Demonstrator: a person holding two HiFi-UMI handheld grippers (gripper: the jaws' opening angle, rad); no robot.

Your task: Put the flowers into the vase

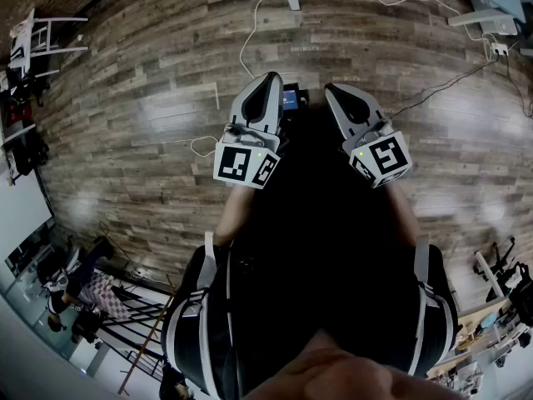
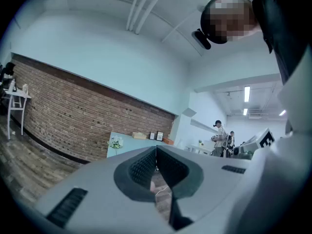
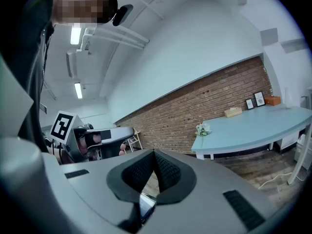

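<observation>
Small white flowers point(image 3: 202, 129) stand at the near end of a light blue table point(image 3: 253, 126) by the brick wall, far from both grippers. In the left gripper view the same flowers point(image 2: 115, 143) show tiny on that table point(image 2: 134, 141). Whether a vase holds them is too small to tell. My left gripper point(image 1: 268, 78) and right gripper point(image 1: 334, 89) are held side by side in front of the person's dark torso, above the wooden floor. Both have jaws closed tip to tip with nothing between them: left gripper point(image 2: 156, 148), right gripper point(image 3: 154, 152).
A white stool point(image 1: 33, 36) stands at the far left by the wall. White cables point(image 1: 250, 32) trail over the floor ahead. A small blue-lit screen point(image 1: 290, 100) sits between the grippers. Two people point(image 2: 222, 136) stand in the far room. A tissue box point(image 3: 233, 112) and picture frames point(image 3: 254, 101) sit on the table.
</observation>
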